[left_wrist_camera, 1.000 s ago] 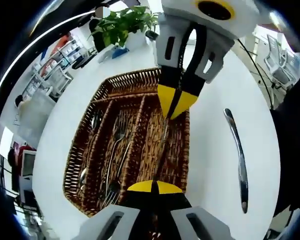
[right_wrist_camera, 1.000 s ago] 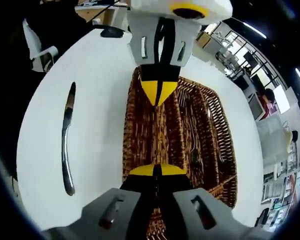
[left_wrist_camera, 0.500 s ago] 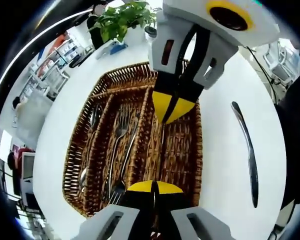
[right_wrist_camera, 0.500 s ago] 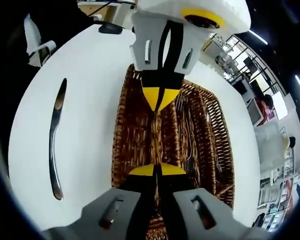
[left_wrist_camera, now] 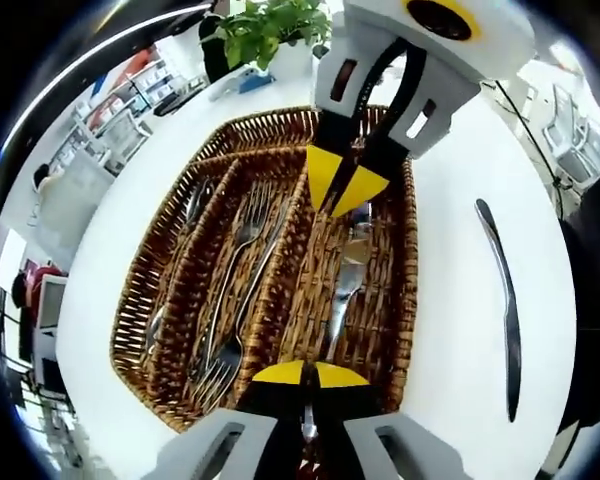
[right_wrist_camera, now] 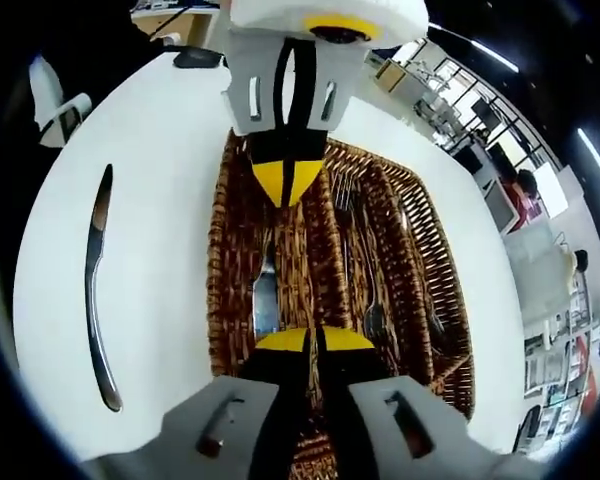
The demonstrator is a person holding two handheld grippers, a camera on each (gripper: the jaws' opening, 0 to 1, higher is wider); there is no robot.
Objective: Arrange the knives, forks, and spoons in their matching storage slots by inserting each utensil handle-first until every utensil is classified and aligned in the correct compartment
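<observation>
Currently, both the left gripper [left_wrist_camera: 303,373] and the right gripper [right_wrist_camera: 315,339] are held with jaws together above the wicker tray [left_wrist_camera: 408,262]. One knife [left_wrist_camera: 344,286] is seated in its edge compartment; another knife [left_wrist_camera: 504,305] is left on the table [left_wrist_camera: 450,340] beside the tray.

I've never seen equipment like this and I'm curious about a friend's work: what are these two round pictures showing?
A person holds two hand tools, each a two-jaw gripper carrying a fisheye camera. The left gripper view looks along the left gripper, with the right gripper opposite; the right gripper view is the reverse. On the white table sits a brown wicker cutlery tray holding spoons, forks and a steel knife. A second steel knife lies beside the tray. Both grippers look closed; whether either grips the knife is unclear.
</observation>
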